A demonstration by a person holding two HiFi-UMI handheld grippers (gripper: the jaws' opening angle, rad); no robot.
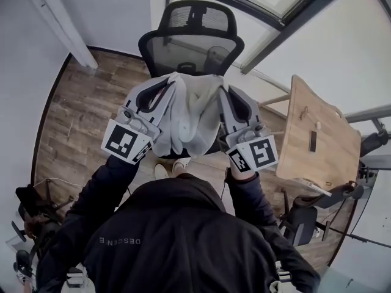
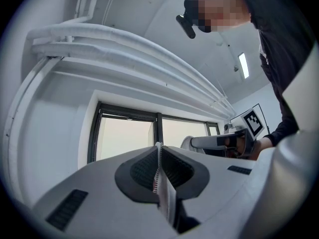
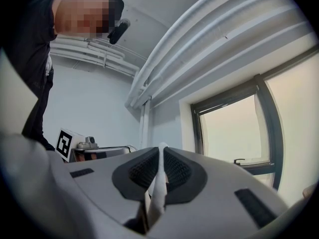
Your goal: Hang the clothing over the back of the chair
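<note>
Pale cream fabric garment (image 1: 192,112) held up by its top edge, hanging between both grippers just before the black mesh office chair (image 1: 192,47). Left gripper (image 1: 173,83) pressed together on one thin edge, right gripper (image 1: 222,91) pinching a fold. Open wood-plank floor (image 1: 85,115) leftward; light wooden table (image 1: 317,133) near on the right.

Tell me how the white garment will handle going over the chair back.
Probably floppy: the garment sags in folds between the left gripper and right gripper. Likely light: thin pinched edges hold it.
</note>
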